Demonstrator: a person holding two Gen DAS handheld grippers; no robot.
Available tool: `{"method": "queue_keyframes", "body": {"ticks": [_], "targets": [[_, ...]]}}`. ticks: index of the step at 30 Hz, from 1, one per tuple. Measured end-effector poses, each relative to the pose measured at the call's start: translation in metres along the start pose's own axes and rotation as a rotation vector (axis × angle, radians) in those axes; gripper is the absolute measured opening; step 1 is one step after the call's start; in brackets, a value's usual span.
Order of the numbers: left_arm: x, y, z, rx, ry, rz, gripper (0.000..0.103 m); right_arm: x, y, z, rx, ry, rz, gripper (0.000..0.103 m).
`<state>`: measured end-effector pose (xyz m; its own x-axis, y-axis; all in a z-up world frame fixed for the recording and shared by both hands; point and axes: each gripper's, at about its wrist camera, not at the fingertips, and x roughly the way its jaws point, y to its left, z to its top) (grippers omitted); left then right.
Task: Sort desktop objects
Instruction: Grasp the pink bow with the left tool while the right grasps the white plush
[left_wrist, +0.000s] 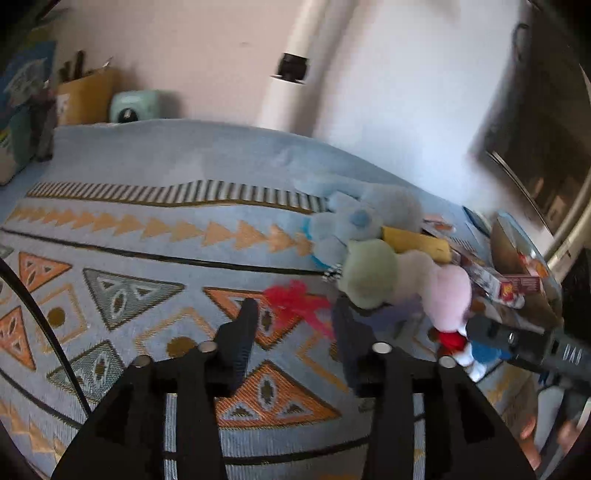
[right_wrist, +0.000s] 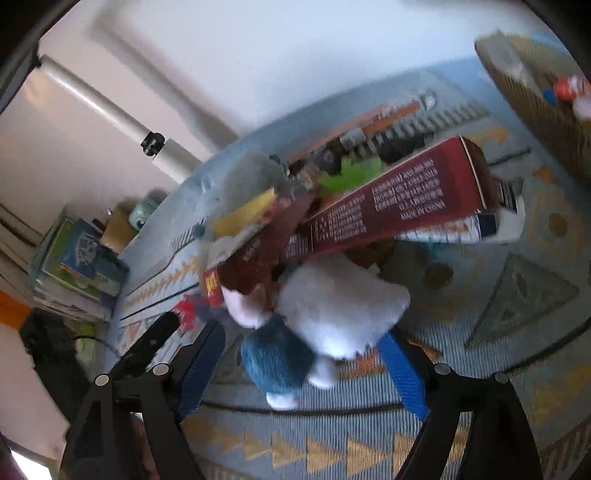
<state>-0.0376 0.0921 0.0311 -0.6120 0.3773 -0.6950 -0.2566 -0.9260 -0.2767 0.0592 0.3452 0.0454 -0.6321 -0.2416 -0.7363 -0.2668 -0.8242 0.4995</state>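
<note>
Woven blue cloth with orange triangle motifs (left_wrist: 147, 229) covers the desk, and the heap of soft toys and cartons lying on it serves as the landmark. Just beside the heap's near edge, the left gripper (left_wrist: 293, 314) stands with jaws apart and empty over a blurred red tuft (left_wrist: 295, 301). At the heap's front, the right gripper (right_wrist: 303, 339), with blue-padded fingers (right_wrist: 402, 373), stands with jaws apart on either side of a white plush toy with blue-furred legs (right_wrist: 343, 306); the pads do not appear to press on it. Risk: the long dark-red printed carton (right_wrist: 388, 206) lies tilted across the top of the heap, directly above the white toy, so pulling the toy out would likely tip the carton or drag its neighbours, among them a pale green plush (left_wrist: 369, 277) and a pink plush (left_wrist: 448, 295). A soft body may also slip from a shallow pinch. Motion blur obscures the red tuft's identity and the toys' outlines; the heap's lower layers are hidden. A brown cardboard box (right_wrist: 535, 96) beyond the heap is cut off at the frame edge, and its contents are only partly legible.
</note>
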Motion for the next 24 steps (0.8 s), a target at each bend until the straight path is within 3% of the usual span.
{"method": "queue_keyframes", "body": {"ticks": [1, 2, 4, 7, 8, 10, 14, 15, 20, 24], "targets": [[0.003, 0.000, 0.001, -0.001, 0.014, 0.016, 0.061, 0.002, 0.004, -0.001, -0.025, -0.013, -0.017, 0.077], [0.008, -0.002, 0.002, 0.009, 0.031, 0.028, 0.063, 0.003, 0.007, -0.002, -0.051, -0.030, -0.040, 0.062], [0.017, -0.011, 0.002, 0.067, 0.073, 0.037, 0.063, 0.005, 0.006, -0.004, -0.060, -0.031, -0.032, 0.060], [0.026, -0.030, 0.003, 0.172, 0.076, 0.116, 0.063, -0.001, -0.004, -0.005, -0.056, -0.025, -0.002, 0.060], [0.028, -0.032, 0.004, 0.183, 0.077, 0.118, 0.061, -0.004, -0.008, -0.006, -0.051, -0.027, 0.005, 0.060], [0.030, -0.031, 0.005, 0.181, 0.088, 0.093, 0.042, -0.011, -0.014, -0.008, -0.043, -0.031, 0.020, 0.060], [0.022, -0.037, -0.002, 0.205, 0.079, 0.075, 0.041, -0.033, -0.019, -0.012, -0.072, -0.071, 0.020, 0.060], [0.018, -0.040, -0.003, 0.205, 0.070, 0.065, 0.027, -0.041, -0.020, -0.012, -0.085, -0.091, 0.014, 0.060], [-0.018, -0.065, -0.006, 0.211, 0.011, -0.003, 0.027, -0.081, -0.031, -0.015, -0.122, -0.193, -0.016, 0.060], [-0.040, -0.084, -0.003, 0.231, -0.036, -0.011, 0.027, -0.108, -0.043, -0.015, -0.121, -0.261, -0.034, 0.060]]}}
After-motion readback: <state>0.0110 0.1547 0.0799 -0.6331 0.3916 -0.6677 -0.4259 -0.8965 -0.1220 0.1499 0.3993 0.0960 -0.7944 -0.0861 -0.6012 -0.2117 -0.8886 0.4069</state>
